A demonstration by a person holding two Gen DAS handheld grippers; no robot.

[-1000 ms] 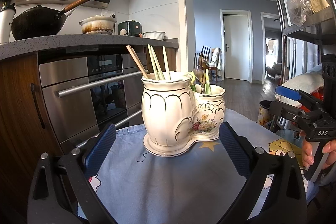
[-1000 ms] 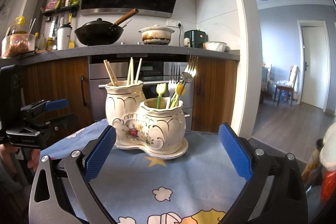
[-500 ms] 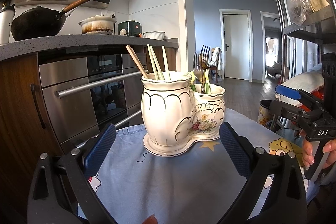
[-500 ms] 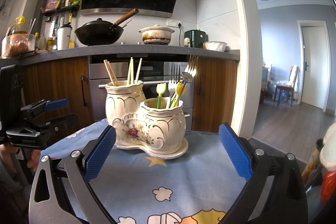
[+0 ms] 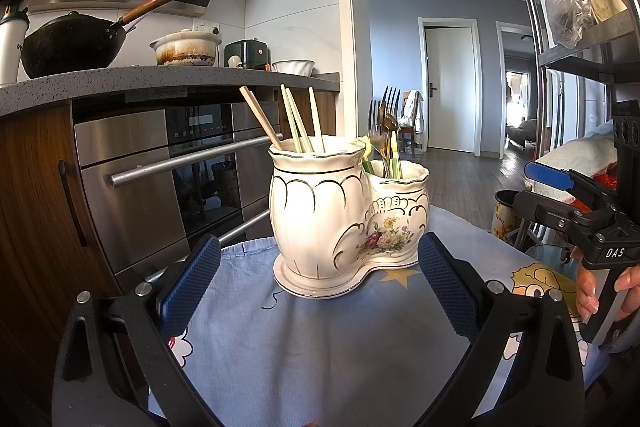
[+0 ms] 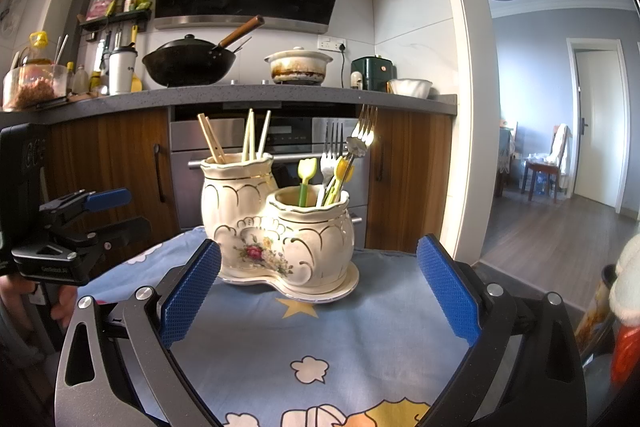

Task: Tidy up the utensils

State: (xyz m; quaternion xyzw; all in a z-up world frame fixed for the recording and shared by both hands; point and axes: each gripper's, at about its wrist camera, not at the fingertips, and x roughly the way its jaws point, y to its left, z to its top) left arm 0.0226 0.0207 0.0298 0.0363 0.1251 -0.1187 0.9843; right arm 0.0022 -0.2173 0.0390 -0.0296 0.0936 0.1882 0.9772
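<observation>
A cream ceramic double utensil holder (image 5: 344, 227) with gold trim and a flower print stands on a blue cartoon-print tablecloth (image 5: 320, 347); it also shows in the right wrist view (image 6: 280, 231). Its taller pot holds chopsticks (image 5: 292, 123) (image 6: 244, 139). Its shorter pot holds forks (image 6: 360, 135) (image 5: 386, 123) and green and yellow picks (image 6: 306, 179). My left gripper (image 5: 320, 283) is open and empty, just in front of the holder. My right gripper (image 6: 318, 287) is open and empty, also facing the holder from close by.
Behind the table is a kitchen counter (image 6: 240, 95) with a wok (image 6: 188, 63), a clay pot (image 6: 298, 65) and an oven (image 5: 160, 179) below. A metal shelf rack (image 5: 580, 47) stands on the right of the left wrist view. An open doorway (image 6: 596, 123) leads to another room.
</observation>
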